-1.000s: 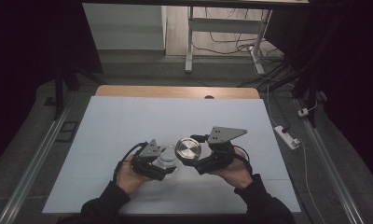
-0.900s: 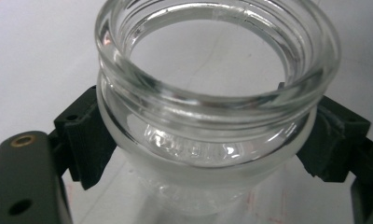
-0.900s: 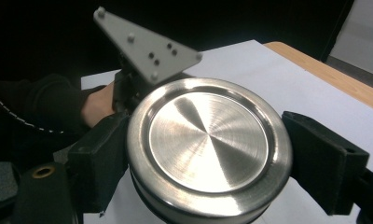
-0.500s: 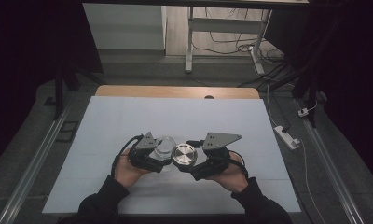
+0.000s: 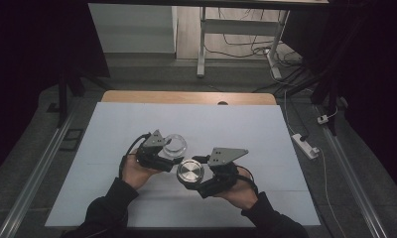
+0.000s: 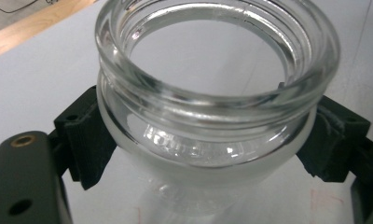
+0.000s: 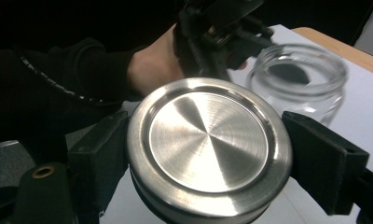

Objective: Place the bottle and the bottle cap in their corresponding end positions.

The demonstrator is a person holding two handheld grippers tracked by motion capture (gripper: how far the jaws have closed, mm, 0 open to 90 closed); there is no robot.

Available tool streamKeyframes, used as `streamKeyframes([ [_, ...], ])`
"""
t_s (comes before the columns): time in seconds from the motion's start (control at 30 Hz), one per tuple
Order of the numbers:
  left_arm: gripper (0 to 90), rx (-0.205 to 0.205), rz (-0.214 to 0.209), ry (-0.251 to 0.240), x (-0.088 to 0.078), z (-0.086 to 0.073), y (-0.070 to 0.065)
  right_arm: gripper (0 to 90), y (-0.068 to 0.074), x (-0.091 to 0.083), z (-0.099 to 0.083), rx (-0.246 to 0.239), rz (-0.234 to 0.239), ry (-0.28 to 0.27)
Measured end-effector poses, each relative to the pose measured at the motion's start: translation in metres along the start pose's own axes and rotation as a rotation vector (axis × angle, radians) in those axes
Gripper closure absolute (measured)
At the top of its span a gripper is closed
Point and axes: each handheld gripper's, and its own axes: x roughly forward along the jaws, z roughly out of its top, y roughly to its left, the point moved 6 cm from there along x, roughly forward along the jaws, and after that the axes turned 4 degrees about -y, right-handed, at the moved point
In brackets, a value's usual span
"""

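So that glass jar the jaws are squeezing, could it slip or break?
Probably slippery: the glass jar is smooth and clear, clamped only at two sides by the left gripper. It looks thick-walled, so likely stiff and fairly heavy, yet it might chip if dropped.

Glass jar's [image 6: 212,107] base cut off below; lid's [image 7: 208,149] lower rim likewise

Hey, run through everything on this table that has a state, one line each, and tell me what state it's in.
Glass jar: open, lid off, empty as far as can be seen, gripped at its body.
Metal lid: off the jar, held apart from it.
Left tool: shut on the glass jar.
Right tool: shut on the metal lid, clamped at its rim.
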Motion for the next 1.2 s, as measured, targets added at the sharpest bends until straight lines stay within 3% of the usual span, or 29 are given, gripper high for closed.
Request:
streamKeyframes([
  [0.6,16.1,0.002,0.017,0.004,0.019,0.01,0.02,18.0,0.003,0.022,-0.032,-0.003,0.021,0.039],
  [1.2,16.1,0.03,0.007,0.009,0.05,0.017,0.022,18.0,0.0,0.047,-0.068,0.0,0.014,0.098],
])
